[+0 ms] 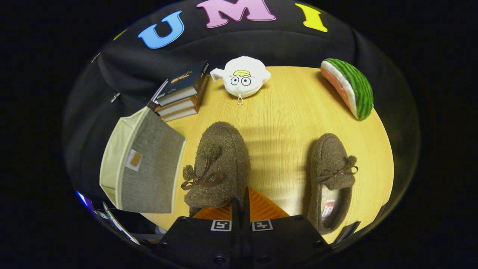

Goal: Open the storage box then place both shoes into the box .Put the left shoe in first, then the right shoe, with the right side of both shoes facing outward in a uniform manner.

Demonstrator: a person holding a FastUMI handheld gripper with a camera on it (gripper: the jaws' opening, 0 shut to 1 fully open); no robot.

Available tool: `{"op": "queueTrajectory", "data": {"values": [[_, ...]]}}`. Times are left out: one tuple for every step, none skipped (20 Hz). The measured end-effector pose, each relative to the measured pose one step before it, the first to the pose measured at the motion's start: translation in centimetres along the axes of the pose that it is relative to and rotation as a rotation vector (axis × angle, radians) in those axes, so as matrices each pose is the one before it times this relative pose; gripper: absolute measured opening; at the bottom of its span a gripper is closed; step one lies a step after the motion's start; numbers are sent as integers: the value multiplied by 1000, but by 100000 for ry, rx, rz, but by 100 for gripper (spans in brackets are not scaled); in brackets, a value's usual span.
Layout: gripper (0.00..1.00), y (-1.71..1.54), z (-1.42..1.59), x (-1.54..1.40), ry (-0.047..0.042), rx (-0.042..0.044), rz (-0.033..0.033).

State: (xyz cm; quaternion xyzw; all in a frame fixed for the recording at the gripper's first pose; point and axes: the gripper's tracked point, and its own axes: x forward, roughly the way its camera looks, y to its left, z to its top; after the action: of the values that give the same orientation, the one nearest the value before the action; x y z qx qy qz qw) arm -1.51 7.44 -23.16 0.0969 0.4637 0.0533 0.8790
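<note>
The left shoe [218, 164], a fuzzy brown slipper with pompom laces, sits right at the gripper [241, 207], its heel edge pinched where the two fingers meet; they are pressed close together with only the shoe's rim between them, so the gripper looks closed on this shoe. The box [143, 166], a grey fabric bin, stands touching the shoe's left side with its opening turned away from the shoe, and whether any lid is off I cannot tell. The right shoe [332, 179] lies well apart on the other side, toe pointing away, on the bare wooden table [283, 112]. This looks like the first-shoe step: carrying the left shoe to the box. The next move calls for lifting without losing the thin heel hold, then turning the shoe so its right side faces outward. Beyond lie stacked books [181, 93], a white plush [242, 76] and a watermelon toy [351, 87].
</note>
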Motion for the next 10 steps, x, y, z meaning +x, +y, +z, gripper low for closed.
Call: {"op": "queueTrajectory", "data": {"values": [[5, 849, 545, -1548, -2537, 1504, -271], [5, 1003, 661, -1406, -2552, 1018, 48], [5, 1252, 715, -1492, -2405, 1721, 1090], [5, 1488, 692, -1291, -1213, 3116, 1953], [5, 1722, 676, -1185, -1361, 4057, 2593], [5, 1835, 599, -803, -1313, 3072, 2807], [5, 1701, 422, -546, -939, 1228, 2310], [5, 1700, 442, -226, -1277, 10, 1818], [5, 1770, 252, -258, -917, -425, 1807], [5, 1846, 221, 185, -621, -436, 2289]]}}
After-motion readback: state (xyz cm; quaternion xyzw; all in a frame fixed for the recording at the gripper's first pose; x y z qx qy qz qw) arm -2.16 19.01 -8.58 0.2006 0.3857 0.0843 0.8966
